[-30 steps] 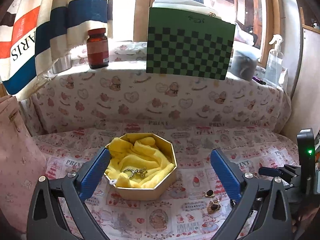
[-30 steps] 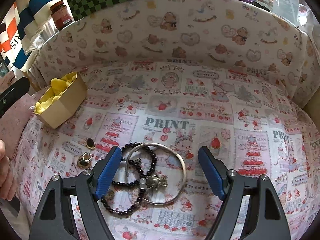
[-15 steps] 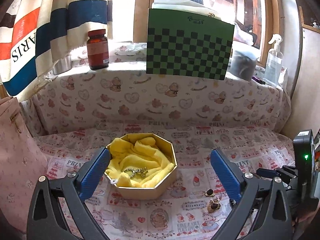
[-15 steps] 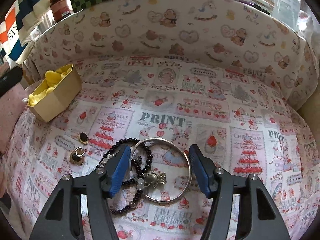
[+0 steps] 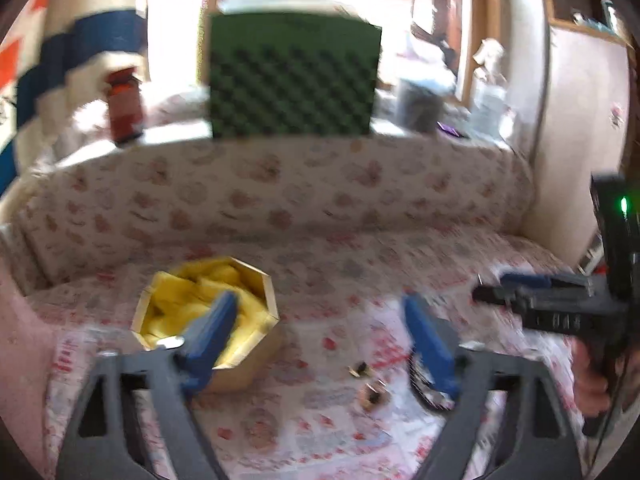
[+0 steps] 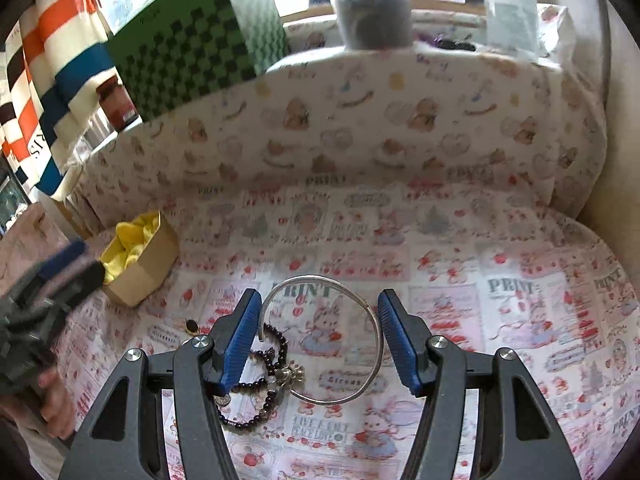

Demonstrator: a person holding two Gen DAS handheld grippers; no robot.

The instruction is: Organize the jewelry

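Right wrist view, read from left to right: we see the gold box (image 6: pixel 140 266) with its yellow cloth (image 6: pixel 128 240) at the left edge of the printed surface (image 6: pixel 500 320), then a small dark earring (image 6: pixel 192 325), then the black bead bracelet (image 6: pixel 256 396), and the silver bangle (image 6: pixel 340 336) lying flat.

We hold the right tongs (image 6: pixel 318 338) released, their blue pads straddling the bangle on both sides without a clear grip on it. The bead bracelet overlaps the bangle at a small charm cluster (image 6: pixel 288 374).

We judge the bangle light, stiff and smooth, so it is likely to slip; we take it across the thin wire, well clear of the beads. The bead bracelet is limp and may drag along.

Left wrist view is blurred: the left tongs (image 5: pixel 316 328) are released, hovering near the box.
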